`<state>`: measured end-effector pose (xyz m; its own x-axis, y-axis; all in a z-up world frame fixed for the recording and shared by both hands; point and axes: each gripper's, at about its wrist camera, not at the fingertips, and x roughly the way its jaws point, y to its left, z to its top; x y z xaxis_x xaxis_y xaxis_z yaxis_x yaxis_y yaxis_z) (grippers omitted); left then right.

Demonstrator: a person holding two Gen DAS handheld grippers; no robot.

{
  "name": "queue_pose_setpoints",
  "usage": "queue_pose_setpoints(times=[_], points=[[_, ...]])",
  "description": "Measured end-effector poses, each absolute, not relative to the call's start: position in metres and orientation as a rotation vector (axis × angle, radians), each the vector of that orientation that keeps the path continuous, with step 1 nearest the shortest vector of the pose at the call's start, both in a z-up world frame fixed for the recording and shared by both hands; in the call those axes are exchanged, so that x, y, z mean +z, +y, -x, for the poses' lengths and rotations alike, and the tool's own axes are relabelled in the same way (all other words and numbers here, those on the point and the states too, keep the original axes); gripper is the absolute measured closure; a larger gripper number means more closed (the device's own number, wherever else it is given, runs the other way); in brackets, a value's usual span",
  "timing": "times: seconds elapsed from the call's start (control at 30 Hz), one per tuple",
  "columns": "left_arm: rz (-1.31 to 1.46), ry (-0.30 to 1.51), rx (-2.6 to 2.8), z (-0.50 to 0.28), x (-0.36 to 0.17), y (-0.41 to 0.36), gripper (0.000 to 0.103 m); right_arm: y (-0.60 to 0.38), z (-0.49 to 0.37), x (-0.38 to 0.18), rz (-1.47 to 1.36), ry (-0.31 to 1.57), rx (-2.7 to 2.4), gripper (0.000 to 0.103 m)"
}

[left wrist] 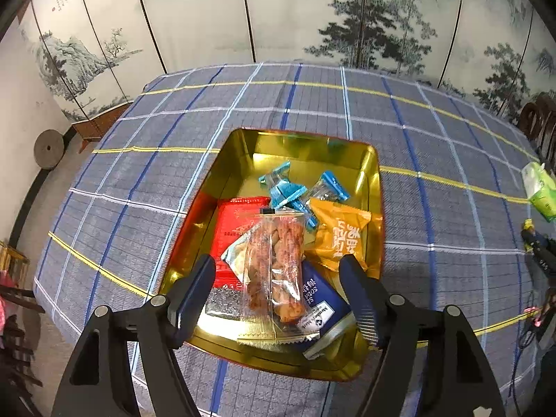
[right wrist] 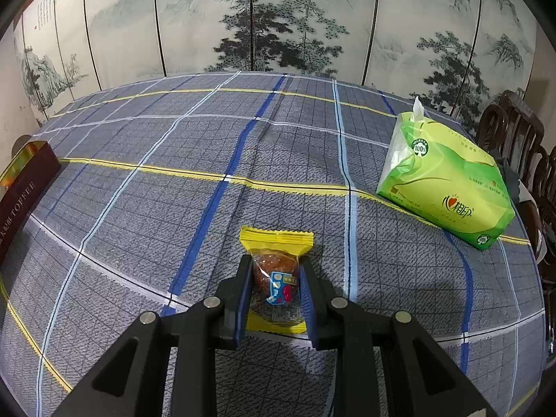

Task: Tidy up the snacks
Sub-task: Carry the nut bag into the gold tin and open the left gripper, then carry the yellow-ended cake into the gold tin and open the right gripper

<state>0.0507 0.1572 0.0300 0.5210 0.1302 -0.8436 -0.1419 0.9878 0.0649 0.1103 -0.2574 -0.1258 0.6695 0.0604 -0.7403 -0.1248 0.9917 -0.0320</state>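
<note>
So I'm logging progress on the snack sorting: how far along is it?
Mostly done: several packets already lie in the gold tin. The open left tool hovers above them. The right tool grips a yellow-wrapped snack, which has yet to reach the tin.

- A green tissue pack lies at the right of the frame on the plaid tablecloth.
- A painted folding screen fills the top.
- Dark wooden chairs stand at the right edge.

Plaid-clothed table: gold tin on it w/ snacks; green tissue pack well right of tin; yellow-wrapped snack between.
</note>
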Motion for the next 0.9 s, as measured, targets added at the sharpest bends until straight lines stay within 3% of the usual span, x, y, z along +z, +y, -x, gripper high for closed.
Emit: queue_pose_setpoints(times=[0.9], points=[[0.076,1.003,0.190,-0.019,0.033,0.185,0.028,-0.244,-0.114,-0.117,0.038,0.906,-0.018,0.078]])
